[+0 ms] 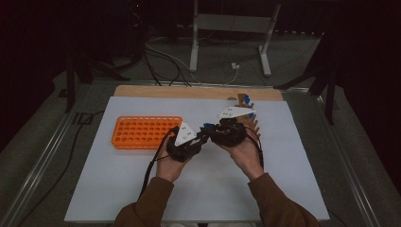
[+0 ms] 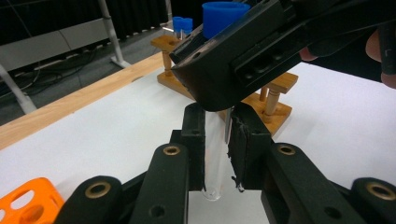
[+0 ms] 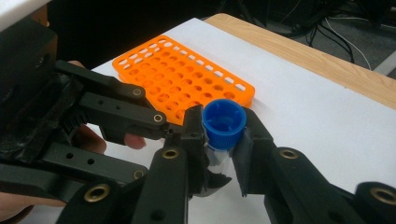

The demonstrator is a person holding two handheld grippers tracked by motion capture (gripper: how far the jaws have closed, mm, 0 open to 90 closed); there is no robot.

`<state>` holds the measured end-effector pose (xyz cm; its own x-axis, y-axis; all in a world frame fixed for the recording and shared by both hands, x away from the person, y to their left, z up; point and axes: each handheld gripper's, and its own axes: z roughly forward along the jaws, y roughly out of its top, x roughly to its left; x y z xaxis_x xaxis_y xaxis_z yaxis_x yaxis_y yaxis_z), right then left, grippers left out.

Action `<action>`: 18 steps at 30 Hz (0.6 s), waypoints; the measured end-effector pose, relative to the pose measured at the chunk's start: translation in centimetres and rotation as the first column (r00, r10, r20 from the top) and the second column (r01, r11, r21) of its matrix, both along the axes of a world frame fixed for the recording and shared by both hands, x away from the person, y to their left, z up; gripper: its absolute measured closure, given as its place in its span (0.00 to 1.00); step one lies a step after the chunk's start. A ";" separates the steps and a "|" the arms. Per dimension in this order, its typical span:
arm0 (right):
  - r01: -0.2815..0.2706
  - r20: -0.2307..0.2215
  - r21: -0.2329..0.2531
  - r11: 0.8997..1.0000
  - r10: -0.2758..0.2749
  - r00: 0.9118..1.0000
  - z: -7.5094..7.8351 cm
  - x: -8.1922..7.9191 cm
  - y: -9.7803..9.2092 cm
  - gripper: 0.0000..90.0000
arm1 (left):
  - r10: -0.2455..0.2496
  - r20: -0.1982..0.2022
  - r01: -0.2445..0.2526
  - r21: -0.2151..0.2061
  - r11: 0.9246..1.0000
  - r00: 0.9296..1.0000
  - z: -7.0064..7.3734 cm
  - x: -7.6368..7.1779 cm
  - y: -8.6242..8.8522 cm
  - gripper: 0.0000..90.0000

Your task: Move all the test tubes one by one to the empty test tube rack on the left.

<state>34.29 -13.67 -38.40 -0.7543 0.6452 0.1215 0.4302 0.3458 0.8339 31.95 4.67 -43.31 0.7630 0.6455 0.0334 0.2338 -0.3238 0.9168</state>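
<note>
Grippers meet over the white tabletop (image 1: 142,189) in the high view, just right of the orange tube rack (image 1: 145,131): the left gripper (image 1: 201,138) and right gripper (image 1: 208,127) almost touch at their tips, one held in each hand. A wooden rack (image 1: 248,118) with blue-capped tubes stands just behind the right gripper, on the side away from the orange rack. A wooden strip edges the table's far side; beyond it lie grey floor, trailing cables and a metal stand in a dark room.

From the left gripper view, the left gripper (image 2: 215,149) is clenched on one clear test tube (image 2: 215,158), its long axis upright, rounded bottom pointing down below the pads. The right gripper's black body crosses above, with the blue cap (image 2: 223,15) rising behind it. The wooden rack (image 2: 261,100) stands beyond, and a corner of the orange rack (image 2: 28,203) shows at lower left.

From the right gripper view, the right gripper (image 3: 223,135) grasps the blue cap (image 3: 225,122) at the tube's upper end, its open top facing the camera. The orange rack (image 3: 187,84) lies flat just behind.
</note>
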 end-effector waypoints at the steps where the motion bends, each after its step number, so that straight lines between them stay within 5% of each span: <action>1: -0.002 0.001 0.005 1.000 0.002 1.000 0.0 0.0 -0.1 0.80 | 0.004 0.001 -0.004 0.005 1.000 1.000 0.0 0.0 0.0 0.87; 10: 0.034 0.066 0.070 0.997 -0.039 0.997 1.0 -0.6 -2.3 0.34 | 0.061 -0.004 -0.061 -0.014 0.998 0.998 -0.1 0.6 1.4 0.87; 18: 0.096 0.141 0.044 0.994 -0.101 0.985 0.4 -1.4 -4.8 0.06 | 0.116 0.004 -0.116 -0.044 0.992 0.993 0.1 0.9 3.2 0.87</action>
